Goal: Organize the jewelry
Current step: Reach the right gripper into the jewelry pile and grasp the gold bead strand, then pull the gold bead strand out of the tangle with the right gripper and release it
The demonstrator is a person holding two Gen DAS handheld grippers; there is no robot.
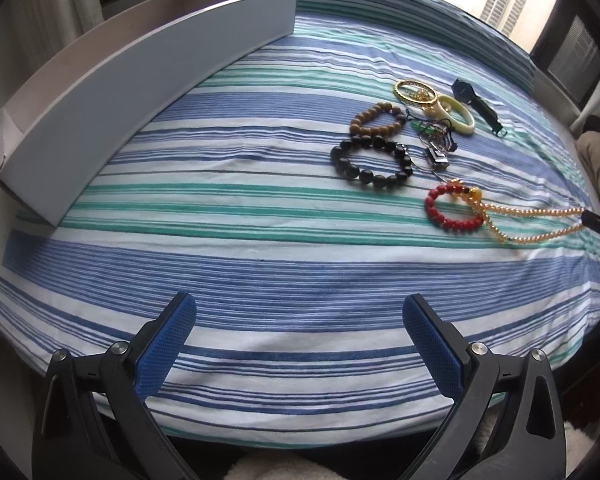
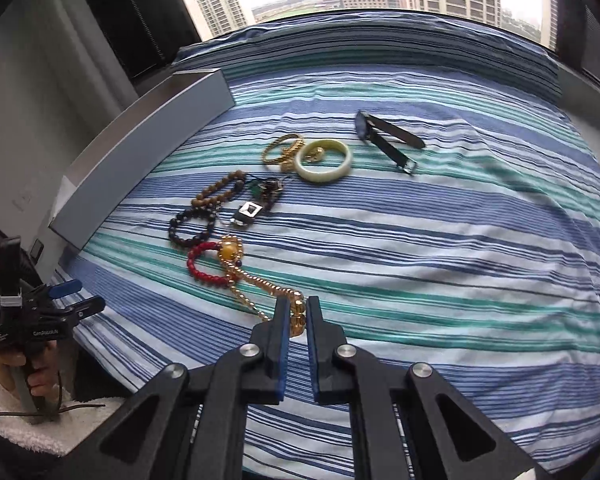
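My right gripper (image 2: 298, 304) is shut on one end of a golden bead necklace (image 2: 260, 280), which stretches back to its amber pendant (image 2: 230, 252). The same golden bead necklace (image 1: 540, 222) runs to the right gripper's tip (image 1: 588, 218) at the right edge of the left wrist view. A red bead bracelet (image 1: 452, 208) lies under the pendant end. Beyond lie a black bead bracelet (image 1: 370, 162), a brown bead bracelet (image 1: 376, 118), a gold bangle (image 1: 414, 92), a pale jade bangle (image 1: 456, 116) and a dark watch (image 1: 474, 104). My left gripper (image 1: 300, 308) hangs open over bare cloth.
A long white open box (image 1: 140, 80) stands along the left side of the striped cloth (image 1: 260, 260). A tangle of small pendants and cords (image 1: 434, 140) lies among the bracelets. A hand holding the left gripper (image 2: 40, 312) shows at lower left of the right wrist view. Windows lie beyond the far edge.
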